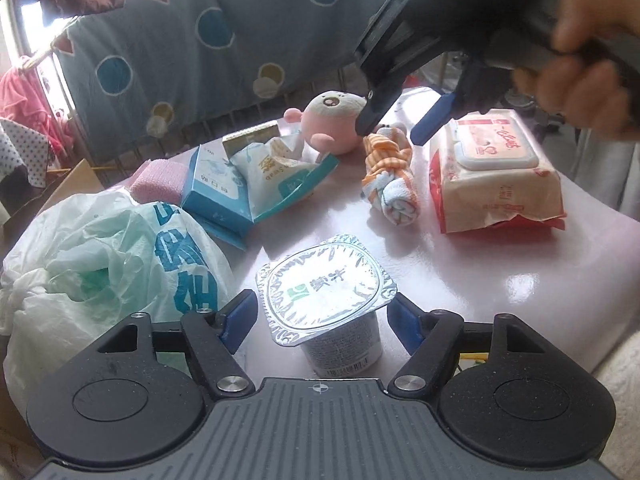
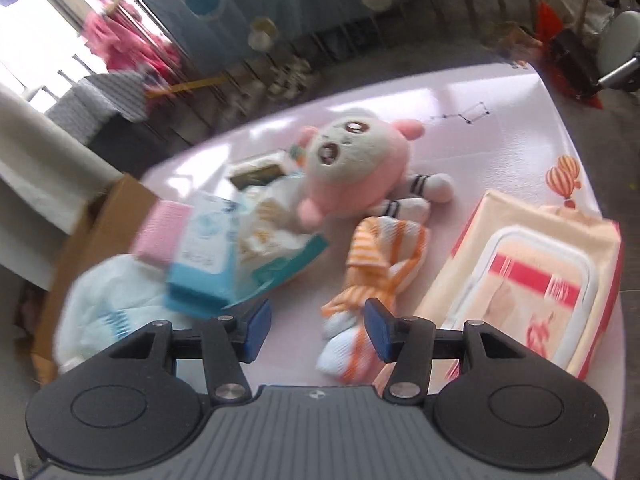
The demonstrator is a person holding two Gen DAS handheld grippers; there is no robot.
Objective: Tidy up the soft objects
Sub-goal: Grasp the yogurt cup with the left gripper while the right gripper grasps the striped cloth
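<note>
On the glossy pale pink table (image 1: 500, 264) we see several soft things. The orange-and-white striped cloth, rolled and knotted into a bundle (image 2: 372, 276), lies near the middle, between the open blue cardboard box with white sachets (image 2: 224, 256) and the flat pink-and-cream pack of wet wipes with a plastic lid (image 2: 532, 280). Just behind the cloth lies the round pink-and-grey plush toy (image 2: 352, 164), its white feet almost touching the cloth.

Our right gripper (image 2: 318, 326) hangs above the near end of the cloth, its blue pads apart and nothing between them. Our left gripper (image 1: 322, 320) has its pads on both sides of the small white yogurt cup with a silver foil lid (image 1: 326, 292); a gap shows on each side, so we judge it is not clamped yet.

We think the cloth is light and limp and will sag when lifted, so the thick knot in the middle looks the best place to hold it. The plush toy is soft and springy; we would take it at the body, not at a small ear. The crumpled white plastic bag with blue print (image 1: 104, 264) is slippery and thin. The cup is not soft, and its foil lid may dent easily.
</note>
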